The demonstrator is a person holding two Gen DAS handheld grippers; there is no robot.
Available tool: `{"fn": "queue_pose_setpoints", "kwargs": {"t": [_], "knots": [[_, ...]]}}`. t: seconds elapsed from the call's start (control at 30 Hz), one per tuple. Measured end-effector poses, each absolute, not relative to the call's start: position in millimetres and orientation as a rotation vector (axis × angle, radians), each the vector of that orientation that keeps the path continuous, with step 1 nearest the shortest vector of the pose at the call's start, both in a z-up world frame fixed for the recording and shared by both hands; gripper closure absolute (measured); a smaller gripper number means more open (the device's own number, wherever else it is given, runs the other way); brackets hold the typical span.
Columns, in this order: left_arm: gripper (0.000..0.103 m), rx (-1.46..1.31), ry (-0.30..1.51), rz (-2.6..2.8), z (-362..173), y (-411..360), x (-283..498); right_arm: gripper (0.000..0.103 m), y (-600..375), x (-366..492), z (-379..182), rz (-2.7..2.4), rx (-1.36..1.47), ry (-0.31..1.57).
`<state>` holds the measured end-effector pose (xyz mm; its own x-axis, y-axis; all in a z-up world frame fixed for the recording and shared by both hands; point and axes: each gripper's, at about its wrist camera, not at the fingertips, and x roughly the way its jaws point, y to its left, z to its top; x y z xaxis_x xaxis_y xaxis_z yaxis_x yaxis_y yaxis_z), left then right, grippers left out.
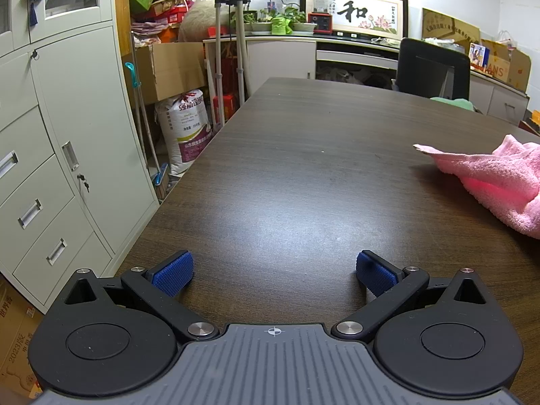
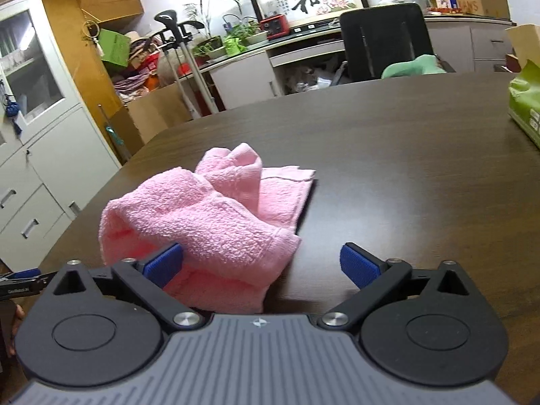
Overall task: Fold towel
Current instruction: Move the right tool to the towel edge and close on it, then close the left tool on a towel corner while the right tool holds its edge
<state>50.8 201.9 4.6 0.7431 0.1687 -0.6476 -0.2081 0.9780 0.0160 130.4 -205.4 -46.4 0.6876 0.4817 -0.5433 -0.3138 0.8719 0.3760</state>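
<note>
Dark wood-grain table (image 1: 303,168) filled a cluttered office, with pale cabinets (image 1: 67,135) off to the left gripper's left side and a black chair (image 2: 384,40) at the far edge. The left gripper (image 1: 274,271) pointed downward over bare tabletop, its blue pads spread wide with nothing between them. The right gripper (image 2: 263,263) also tilted down, jaws wide; the crumpled pink towel (image 2: 216,209) lay on the table just ahead of it, its near fold bunched against the left pad and reaching partway into the gap, though I could not tell whether that pad actually pressed it. A green packet (image 2: 526,108) sat well off to this gripper's right, and a green cloth (image 2: 411,65) lay by the chair.
</note>
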Motion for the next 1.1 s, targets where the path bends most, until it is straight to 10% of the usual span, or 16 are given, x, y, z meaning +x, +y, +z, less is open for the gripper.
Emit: {"fn": "queue_pose_setpoints", "kwargs": {"t": [0.27,0.73,1.1], "knots": [[0.000,-0.058,0.704,0.206,4.6,201.7,50.8,0.052,-208.1,134.3,-50.3,0.500,0.308,0.696],[0.000,-0.059,0.704,0.208,4.6,201.2,50.6,0.048,-218.6,138.6,-56.8,0.526,0.407,0.687],[0.000,-0.059,0.703,0.207,5.3,198.1,52.2,0.085,-221.9,134.7,-57.2,0.472,0.389,0.621]]}}
